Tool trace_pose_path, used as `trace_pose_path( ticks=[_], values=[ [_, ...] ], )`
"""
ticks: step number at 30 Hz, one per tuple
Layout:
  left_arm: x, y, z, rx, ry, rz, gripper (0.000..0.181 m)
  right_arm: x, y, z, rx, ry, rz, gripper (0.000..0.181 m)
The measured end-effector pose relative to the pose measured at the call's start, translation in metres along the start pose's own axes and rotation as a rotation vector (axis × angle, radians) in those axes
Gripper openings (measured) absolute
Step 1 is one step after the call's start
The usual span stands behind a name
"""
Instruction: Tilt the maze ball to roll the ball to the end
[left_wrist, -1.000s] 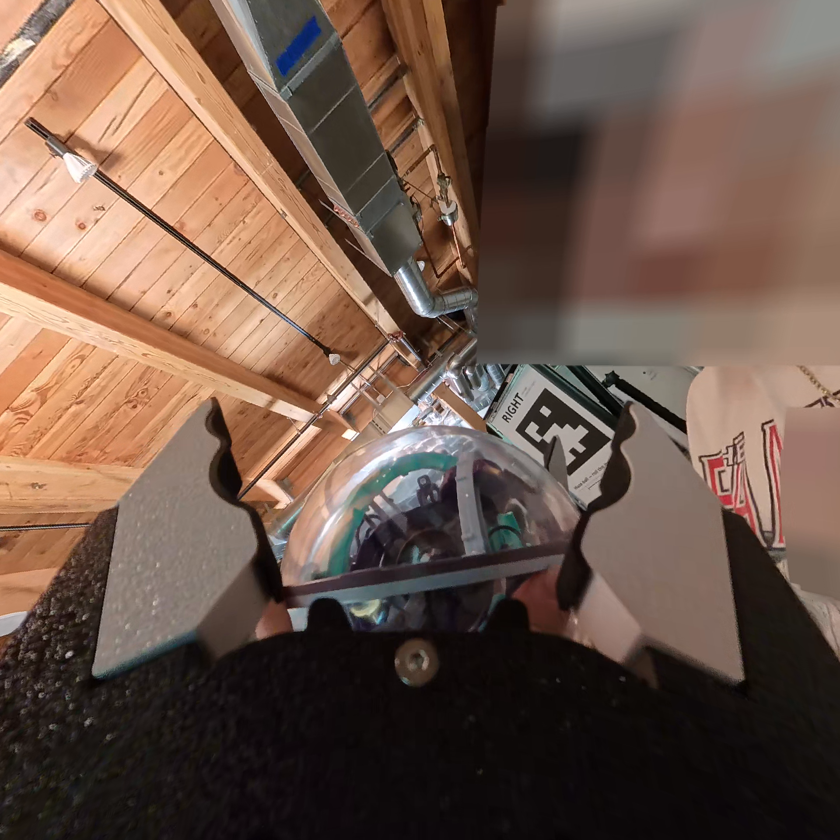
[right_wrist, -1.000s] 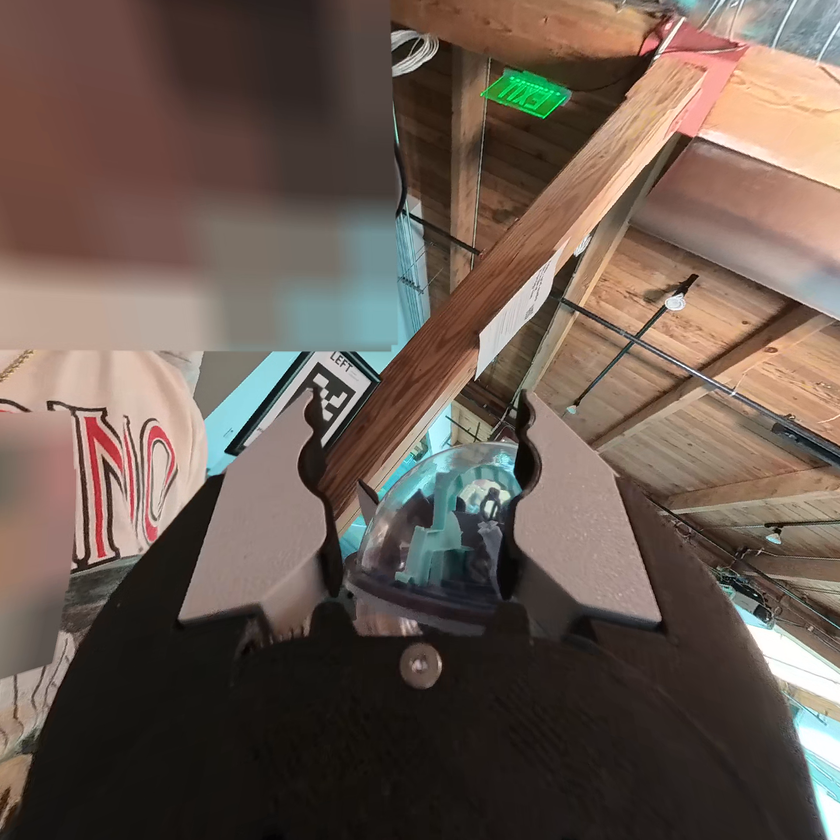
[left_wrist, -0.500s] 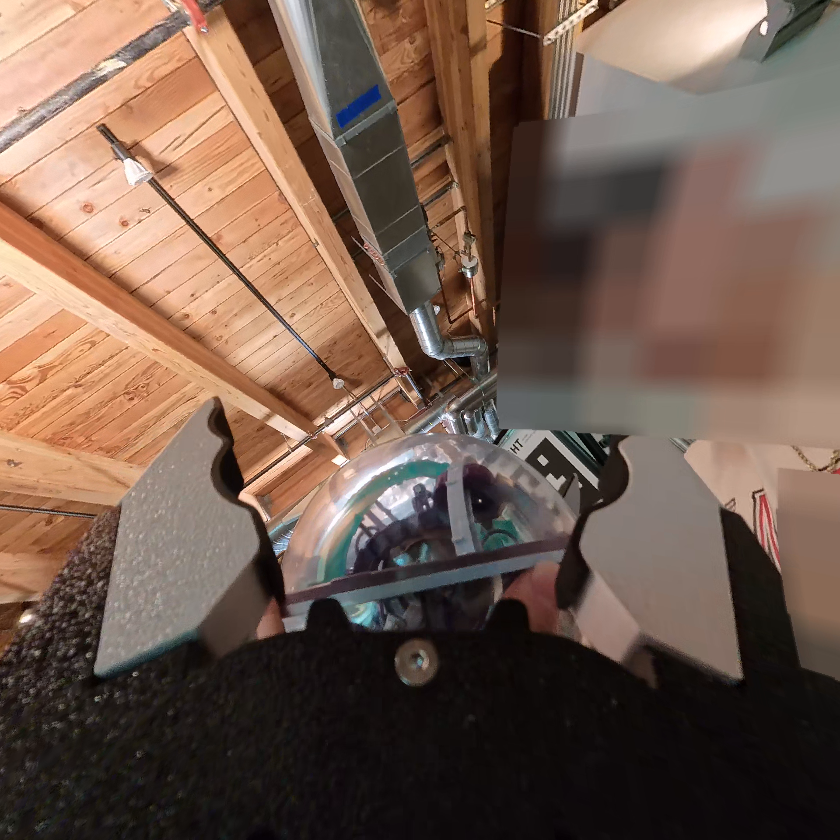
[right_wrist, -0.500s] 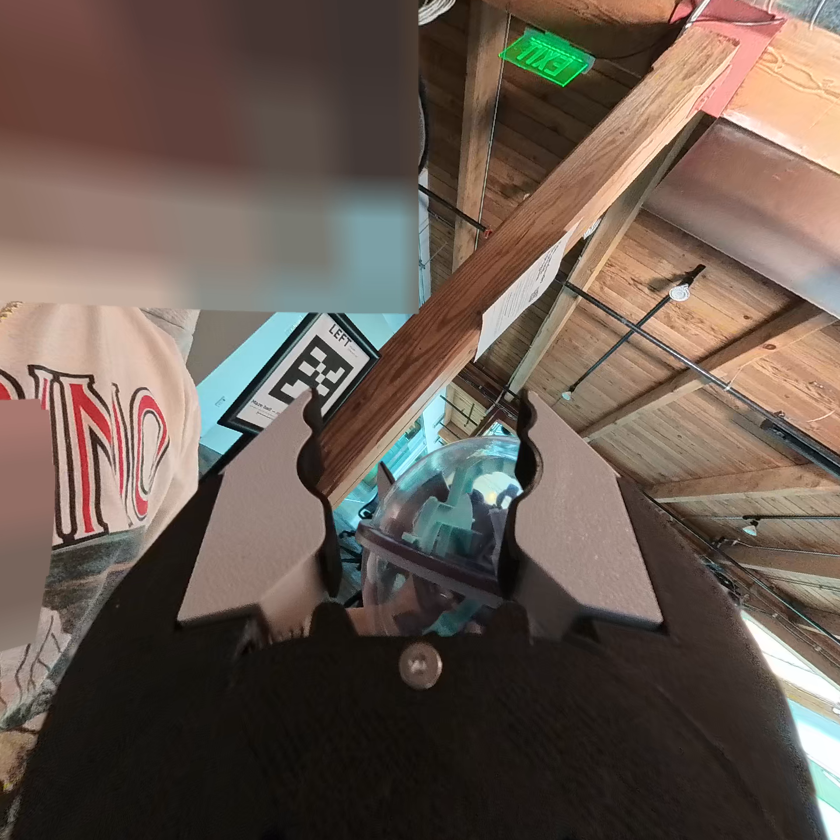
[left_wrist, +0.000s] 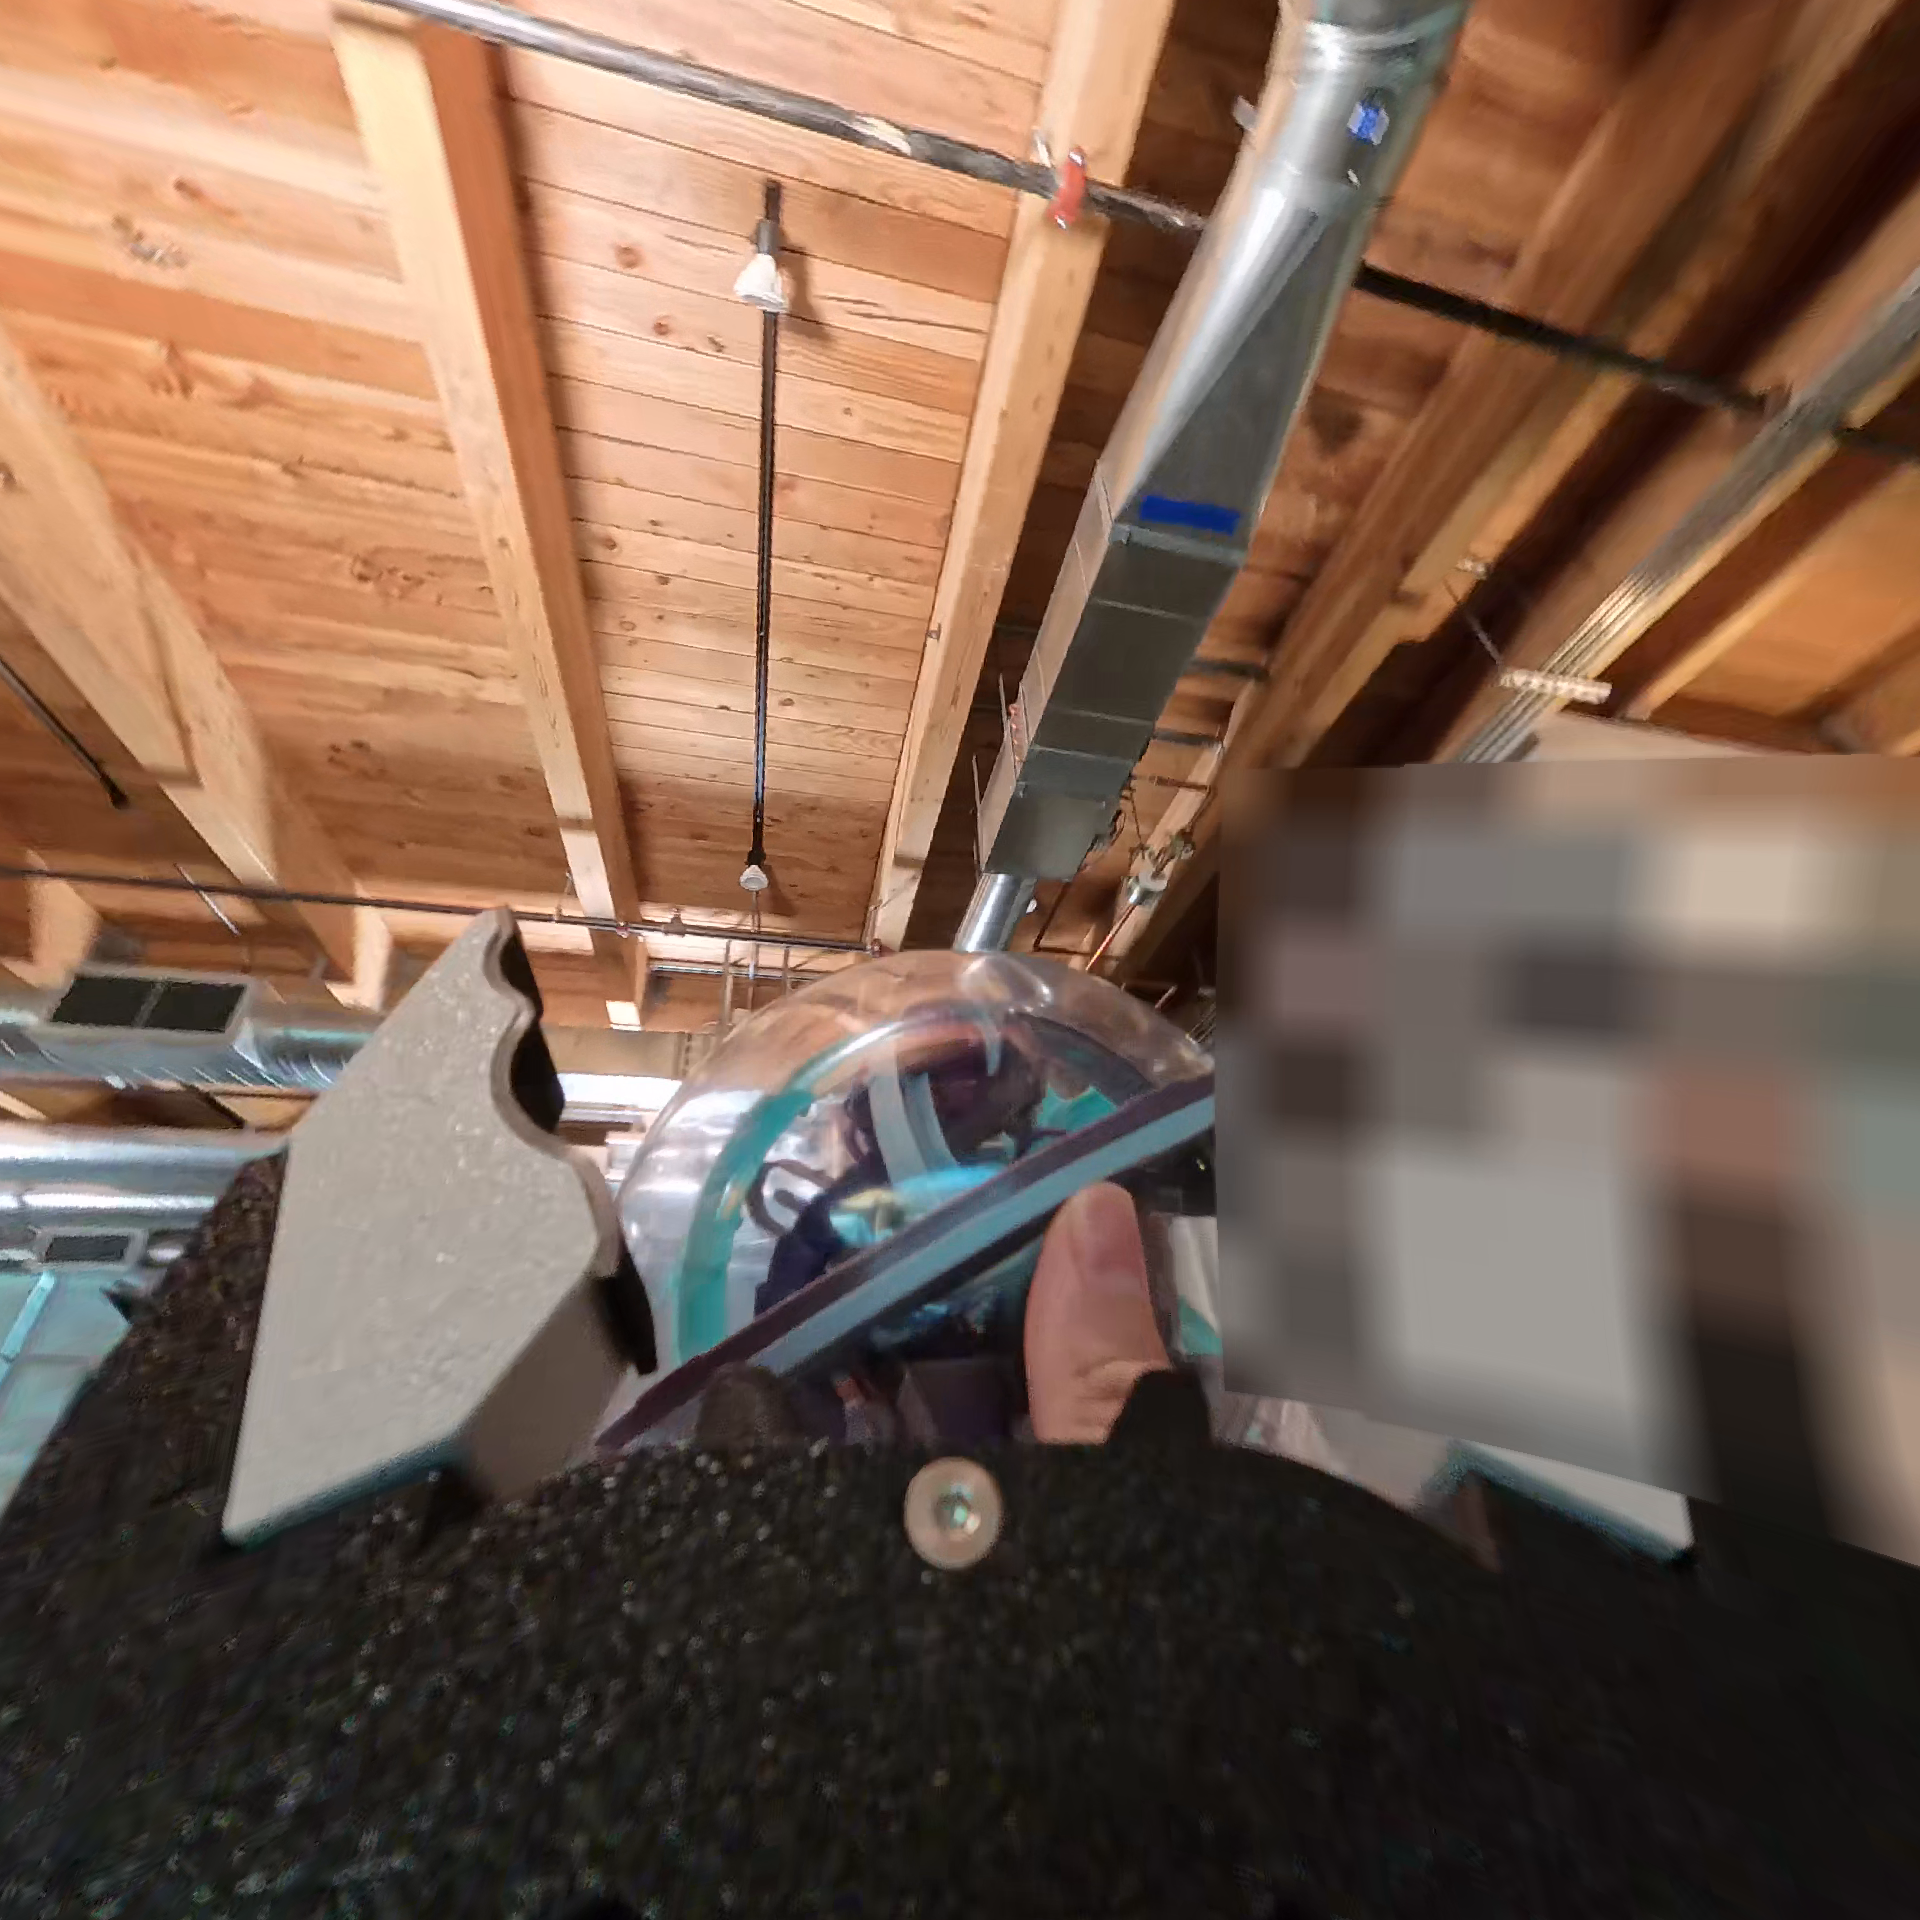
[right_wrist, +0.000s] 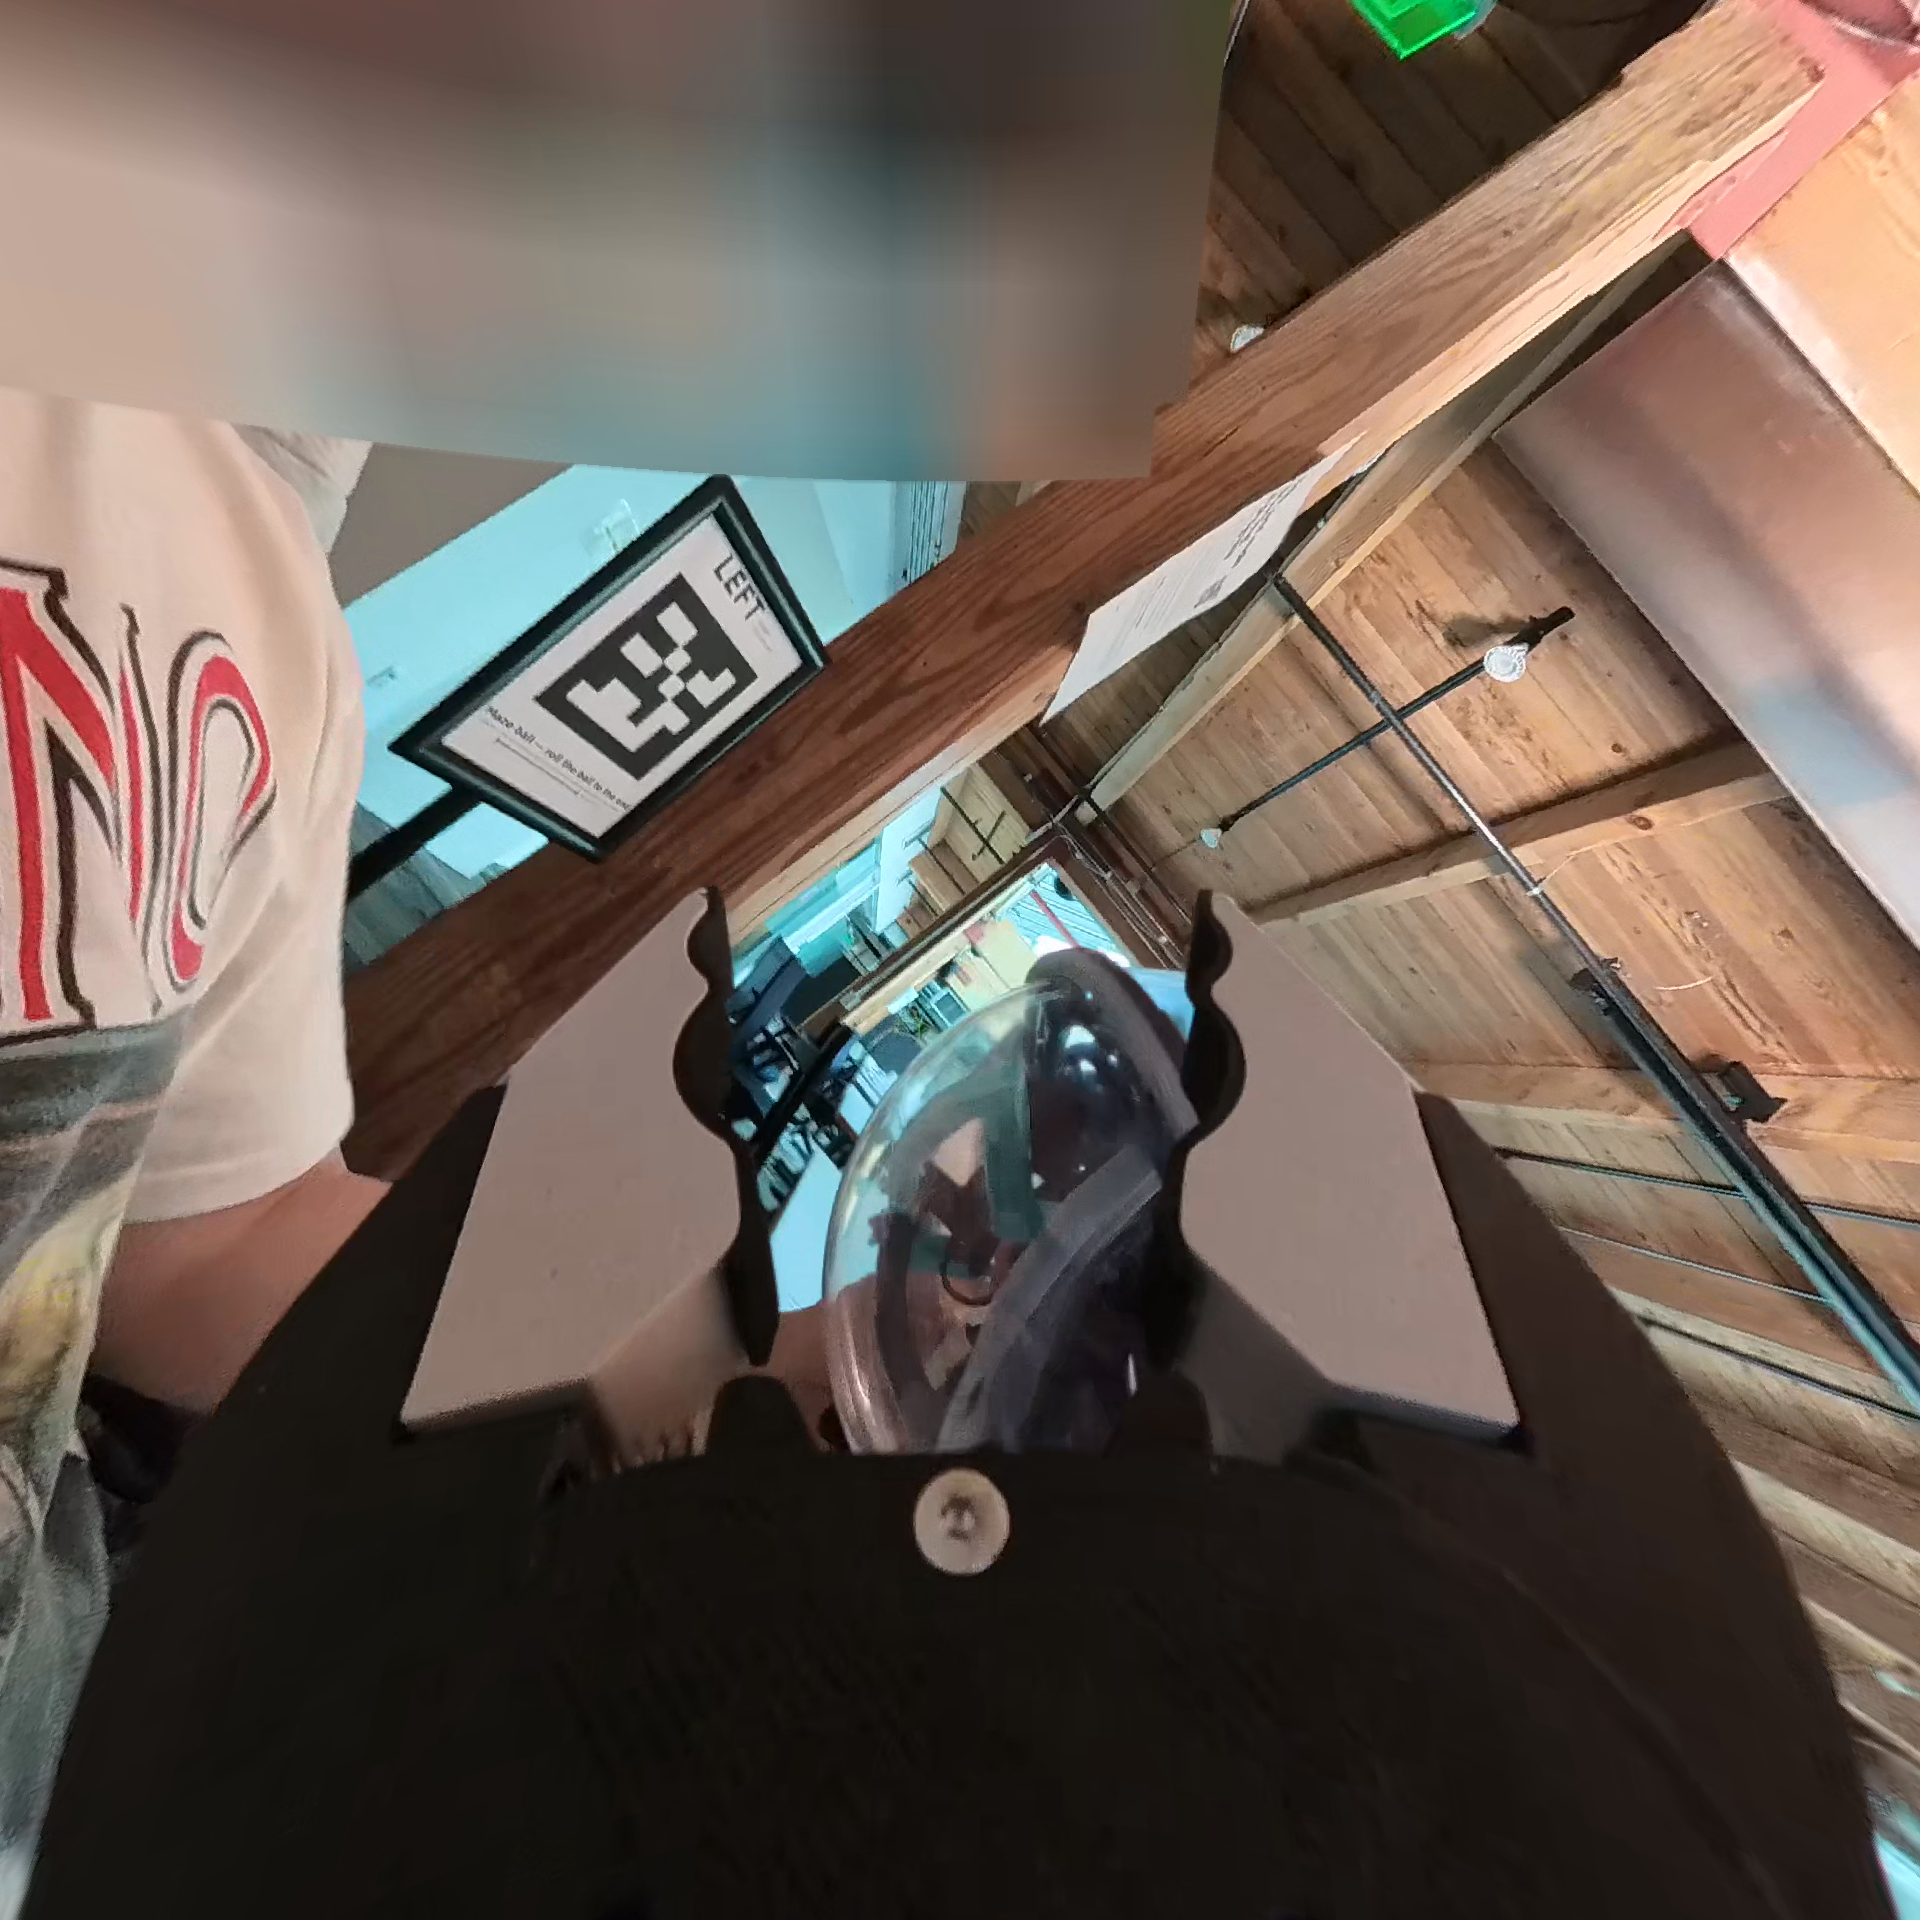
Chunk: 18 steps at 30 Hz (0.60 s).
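Both cameras point up at a wooden ceiling (left_wrist: 727, 499) of planks and beams. In the left wrist view, the left gripper (left_wrist: 904, 1174) has the maze ball (left_wrist: 914, 1132) in front of it, a clear sphere with teal and dark tracks inside and a dark rim band (left_wrist: 935, 1236) running tilted, high on the right and low on the left. The left finger (left_wrist: 416, 1247) touches the sphere's left side near the low end of the band. The right finger is hidden behind a blurred patch, so whether this claw is clamped on the ball or merely spread around it cannot be told. A thumb (left_wrist: 1091, 1320) presses on the ball's near right side, just below the band. The small ball inside the maze cannot be made out. A metal duct (left_wrist: 1164, 582) runs across the ceiling to the right of centre, and a black light rail (left_wrist: 767, 520) runs left of it. In the right wrist view, the right gripper (right_wrist: 956, 1132) has the ball (right_wrist: 987, 1195) between its fingers, which stand at a medium spread. The ball lies against the right finger (right_wrist: 1340, 1236), with a clear gap to the left finger (right_wrist: 592, 1226), so a firm grip cannot be confirmed. Far left is a framed marker sign (right_wrist: 634, 665), and beside it a person's white shirt sleeve (right_wrist: 187, 779). A thick beam (right_wrist: 1143, 520) crosses diagonally above.
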<state>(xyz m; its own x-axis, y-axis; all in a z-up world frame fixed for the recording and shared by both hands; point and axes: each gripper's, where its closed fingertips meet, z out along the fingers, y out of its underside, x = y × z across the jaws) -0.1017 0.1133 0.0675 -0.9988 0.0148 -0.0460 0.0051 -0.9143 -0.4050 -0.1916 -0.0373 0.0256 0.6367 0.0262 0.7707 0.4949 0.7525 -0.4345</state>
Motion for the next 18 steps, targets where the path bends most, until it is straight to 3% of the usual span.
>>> trace_pose_path(
  ticks=[1, 10, 14, 18],
  values=[
    [-0.005, 0.002, -0.001, 0.007, -0.012, -0.036, 0.155, 0.001, 0.001, 0.000, -0.007, 0.012, -0.024, 0.087],
    [-0.033, 0.013, -0.008, 0.046, -0.096, -0.240, 0.157, 0.008, 0.010, 0.005, -0.095, 0.084, -0.182, 0.088],
    [-0.045, 0.029, -0.011, 0.023, -0.134, -0.386, 0.157, 0.016, 0.022, 0.005, -0.173, 0.154, -0.336, 0.088],
    [-0.056, 0.046, -0.015, 0.005, -0.159, -0.489, 0.157, 0.022, 0.017, 0.003, -0.144, 0.190, -0.322, 0.089]
  ],
)
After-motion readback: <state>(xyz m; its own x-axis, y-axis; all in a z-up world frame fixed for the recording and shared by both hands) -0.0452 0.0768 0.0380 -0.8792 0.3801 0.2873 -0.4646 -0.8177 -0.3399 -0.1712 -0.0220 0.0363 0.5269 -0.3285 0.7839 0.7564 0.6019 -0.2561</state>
